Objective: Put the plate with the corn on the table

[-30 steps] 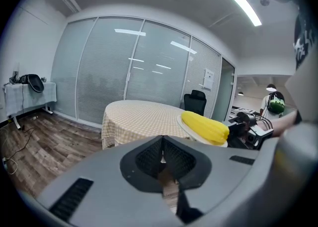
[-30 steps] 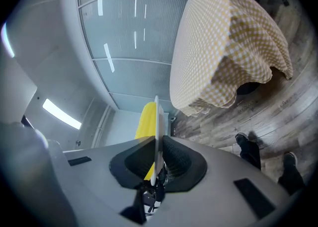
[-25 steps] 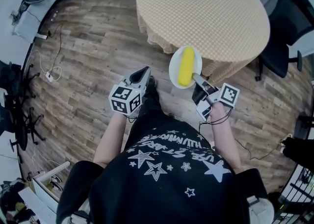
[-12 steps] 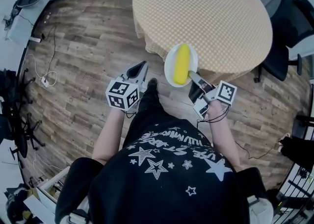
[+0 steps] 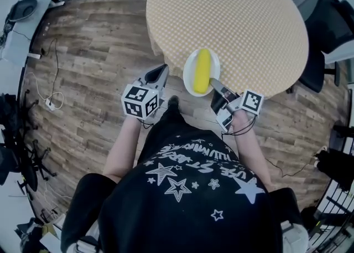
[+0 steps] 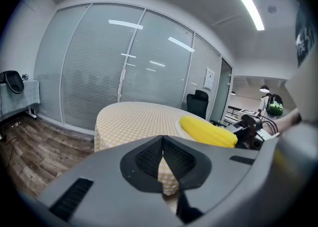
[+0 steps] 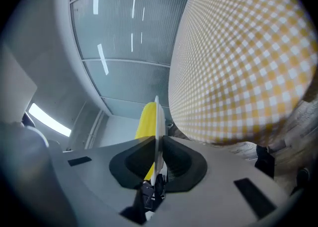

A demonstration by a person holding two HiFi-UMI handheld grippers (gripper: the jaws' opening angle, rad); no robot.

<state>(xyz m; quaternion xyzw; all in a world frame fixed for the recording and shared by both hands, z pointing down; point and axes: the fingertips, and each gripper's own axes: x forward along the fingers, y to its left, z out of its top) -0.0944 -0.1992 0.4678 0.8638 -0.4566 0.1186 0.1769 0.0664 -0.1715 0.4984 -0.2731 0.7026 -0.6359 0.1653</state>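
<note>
The plate [image 5: 189, 75] has advanced over the table [image 5: 232, 8] edge.

- tablecloth [image 5: 232, 14]: woven cloth, yellow-white check, matt, soft folds at hanging edge
- floor [image 5: 94, 75]: wood-look planks, grey-brown, visible grain, low sheen
- plate [image 5: 187, 75]: white, smooth, slight gloss; ceramic or plastic, cannot tell
- corn [image 5: 202, 70]: yellow, matt, faintly ridged
- left gripper [image 5: 162, 70], right gripper [image 5: 213, 83]: grey matt plastic shells; inner pads black, finely ribbed
- shirt [image 5: 188, 191]: black cloth, white printed stars
- glass wall [image 6: 124, 72]: glossy, reflective
</note>
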